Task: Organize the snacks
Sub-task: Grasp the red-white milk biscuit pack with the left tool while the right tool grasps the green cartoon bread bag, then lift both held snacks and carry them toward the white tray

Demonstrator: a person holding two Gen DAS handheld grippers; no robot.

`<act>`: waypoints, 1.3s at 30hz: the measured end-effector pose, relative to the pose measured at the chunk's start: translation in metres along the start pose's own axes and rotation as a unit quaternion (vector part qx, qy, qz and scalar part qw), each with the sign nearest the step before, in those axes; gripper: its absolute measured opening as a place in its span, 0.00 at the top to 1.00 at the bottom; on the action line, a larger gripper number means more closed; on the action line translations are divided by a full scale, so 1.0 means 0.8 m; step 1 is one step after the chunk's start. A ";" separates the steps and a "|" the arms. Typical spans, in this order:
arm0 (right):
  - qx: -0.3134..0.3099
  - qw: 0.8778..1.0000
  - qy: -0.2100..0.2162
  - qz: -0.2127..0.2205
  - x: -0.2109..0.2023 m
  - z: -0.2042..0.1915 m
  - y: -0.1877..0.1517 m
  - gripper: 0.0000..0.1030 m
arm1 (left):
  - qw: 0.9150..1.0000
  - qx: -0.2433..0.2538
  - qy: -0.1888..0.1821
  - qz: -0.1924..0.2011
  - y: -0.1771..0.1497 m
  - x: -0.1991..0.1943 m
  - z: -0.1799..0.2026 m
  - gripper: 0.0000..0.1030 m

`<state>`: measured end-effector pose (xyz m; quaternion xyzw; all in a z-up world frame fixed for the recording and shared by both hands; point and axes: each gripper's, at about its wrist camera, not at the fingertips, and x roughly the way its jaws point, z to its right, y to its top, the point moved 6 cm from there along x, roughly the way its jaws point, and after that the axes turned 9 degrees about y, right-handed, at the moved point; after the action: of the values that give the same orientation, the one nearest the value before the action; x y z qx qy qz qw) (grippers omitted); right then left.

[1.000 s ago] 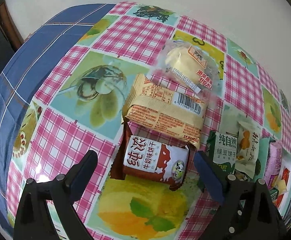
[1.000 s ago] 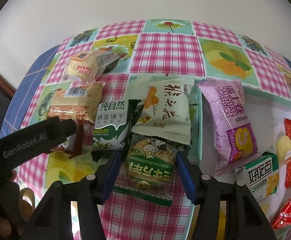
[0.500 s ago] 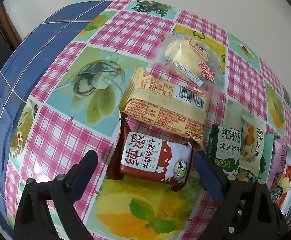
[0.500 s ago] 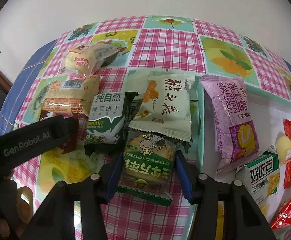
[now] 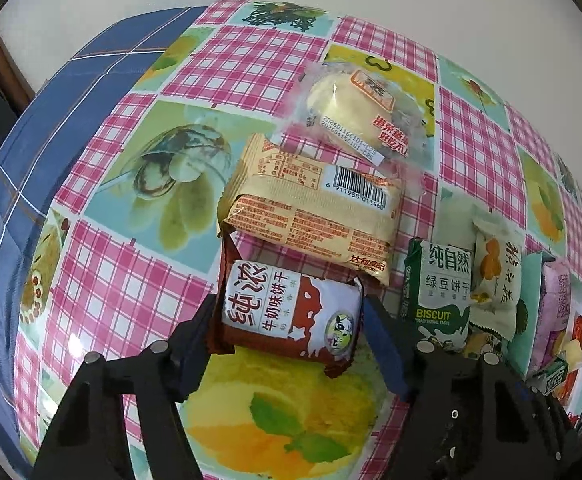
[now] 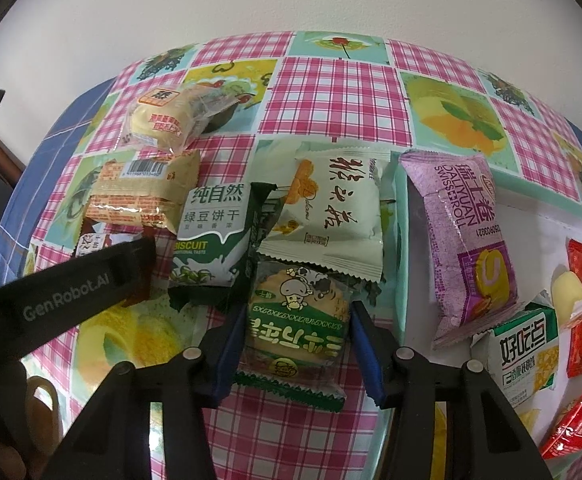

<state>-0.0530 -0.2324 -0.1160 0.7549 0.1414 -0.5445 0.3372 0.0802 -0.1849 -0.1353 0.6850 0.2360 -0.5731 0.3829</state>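
Brown-and-white, the milk biscuit packet lies on the checked surface between the jaws of the left gripper, which have just been closing; the pads sit at its two ends, and whether they press yet I cannot tell. Just behind it lie a tan barcode packet and a clear-wrapped bun. The right wrist view gives what the left barely catches at its edge: the right gripper clamped on a green mushroom-print cookie packet, with a pale green packet overlapping its far end and a dark green biscuit packet beside. A white tray holds a purple Swiss roll packet, a small green-and-white pack and red sachets.
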 end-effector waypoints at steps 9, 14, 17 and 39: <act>0.003 1.000 0.001 -0.003 0.000 -0.001 0.000 0.49 | 1.000 -0.001 0.000 -0.003 -0.001 -0.004 0.000 0.35; 0.003 1.000 0.002 -0.004 -0.001 -0.001 0.000 0.49 | 1.000 -0.006 -0.002 -0.005 0.000 -0.012 -0.010 0.39; 0.006 1.000 0.003 -0.001 -0.006 0.000 -0.001 0.49 | 1.000 -0.008 -0.001 -0.001 0.001 -0.019 -0.014 0.40; 0.023 0.999 0.017 0.025 -0.071 -0.007 0.024 0.49 | 0.998 -0.015 -0.020 0.058 0.018 -0.099 -0.031 0.40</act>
<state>-0.0591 -0.2340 -0.0559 0.7745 0.1159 -0.5265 0.3310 0.0880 -0.1646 -0.0542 0.6800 0.1966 -0.5602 0.4303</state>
